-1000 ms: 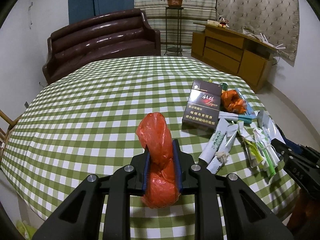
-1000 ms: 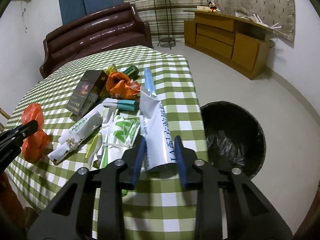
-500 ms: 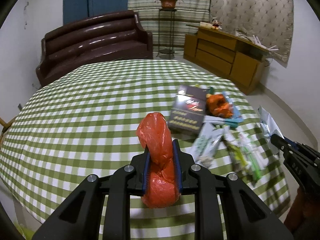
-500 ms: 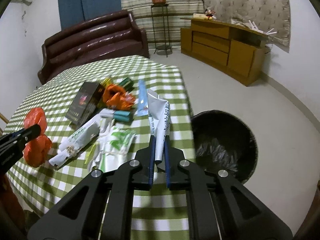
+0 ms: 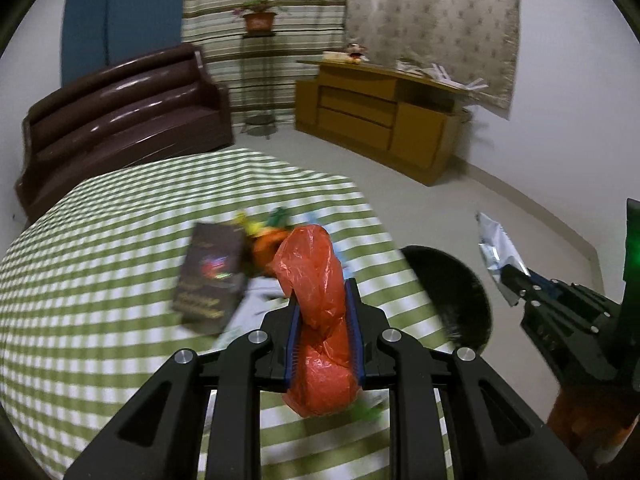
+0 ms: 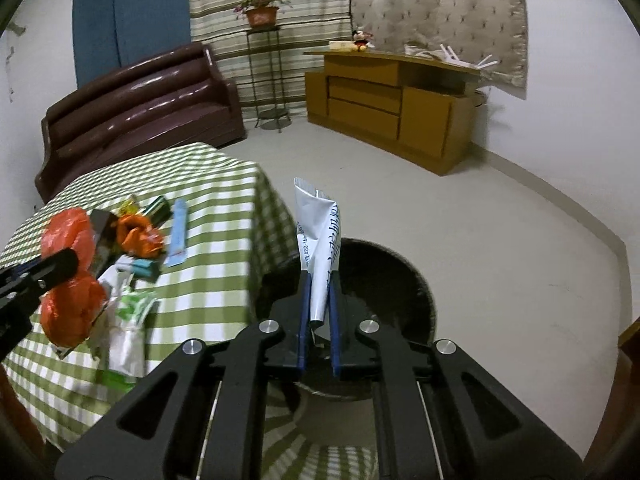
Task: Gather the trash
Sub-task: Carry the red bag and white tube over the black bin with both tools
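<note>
My left gripper (image 5: 325,294) is shut on a crumpled red plastic bag (image 5: 318,312) and holds it above the green checked table (image 5: 100,264), near its right edge. My right gripper (image 6: 319,276) is shut on a white toothpaste tube (image 6: 316,236) and holds it over the black-lined trash bin (image 6: 384,280) on the floor. The bin also shows in the left wrist view (image 5: 452,280), with the tube (image 5: 498,256) in the right gripper (image 5: 520,280) above it. The red bag shows at the left of the right wrist view (image 6: 70,276).
On the table lie a dark box (image 5: 210,276), an orange wrapper (image 6: 138,236), a blue strip (image 6: 178,232), a teal tube (image 6: 144,268) and green-white wrappers (image 6: 128,320). A brown sofa (image 6: 140,108), a plant stand (image 6: 268,80) and a wooden cabinet (image 6: 392,100) stand beyond.
Both grippers have swung right toward the bin. The right gripper has carried the tube off the table to above the bin. The left gripper has carried the red bag toward the table's right edge.
</note>
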Tool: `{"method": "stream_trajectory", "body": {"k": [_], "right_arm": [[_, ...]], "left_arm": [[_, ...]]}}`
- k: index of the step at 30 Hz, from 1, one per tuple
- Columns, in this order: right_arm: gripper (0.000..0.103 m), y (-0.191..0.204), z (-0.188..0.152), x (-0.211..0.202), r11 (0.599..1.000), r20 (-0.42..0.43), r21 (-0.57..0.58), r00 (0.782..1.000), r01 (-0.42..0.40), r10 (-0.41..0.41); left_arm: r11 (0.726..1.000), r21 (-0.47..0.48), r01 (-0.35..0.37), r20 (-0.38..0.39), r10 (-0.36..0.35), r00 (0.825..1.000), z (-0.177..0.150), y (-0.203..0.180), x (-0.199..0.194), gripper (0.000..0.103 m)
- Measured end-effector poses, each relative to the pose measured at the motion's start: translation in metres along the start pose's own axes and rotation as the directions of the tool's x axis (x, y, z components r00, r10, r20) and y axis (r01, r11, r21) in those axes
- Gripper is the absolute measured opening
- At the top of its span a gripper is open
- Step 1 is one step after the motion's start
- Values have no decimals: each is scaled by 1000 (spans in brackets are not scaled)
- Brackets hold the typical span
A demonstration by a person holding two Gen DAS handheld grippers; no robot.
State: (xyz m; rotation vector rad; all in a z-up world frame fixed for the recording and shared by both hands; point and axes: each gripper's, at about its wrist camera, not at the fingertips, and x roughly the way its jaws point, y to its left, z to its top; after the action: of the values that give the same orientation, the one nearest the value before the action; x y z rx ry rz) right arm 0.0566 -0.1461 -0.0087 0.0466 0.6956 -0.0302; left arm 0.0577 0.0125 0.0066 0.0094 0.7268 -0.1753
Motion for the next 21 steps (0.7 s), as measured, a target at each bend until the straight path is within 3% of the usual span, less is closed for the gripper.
{"method": "stream_trajectory", "body": {"k": [11, 21], "right_arm": [[9, -38, 1, 12, 999, 7, 42, 1000, 27, -27], [9, -52, 2, 29, 998, -4, 66, 1000, 23, -22]], "left_arm": [[996, 65, 67, -40, -64, 997, 18, -62, 50, 21], [992, 110, 58, -65, -52, 997, 26, -91, 82, 21]]}}
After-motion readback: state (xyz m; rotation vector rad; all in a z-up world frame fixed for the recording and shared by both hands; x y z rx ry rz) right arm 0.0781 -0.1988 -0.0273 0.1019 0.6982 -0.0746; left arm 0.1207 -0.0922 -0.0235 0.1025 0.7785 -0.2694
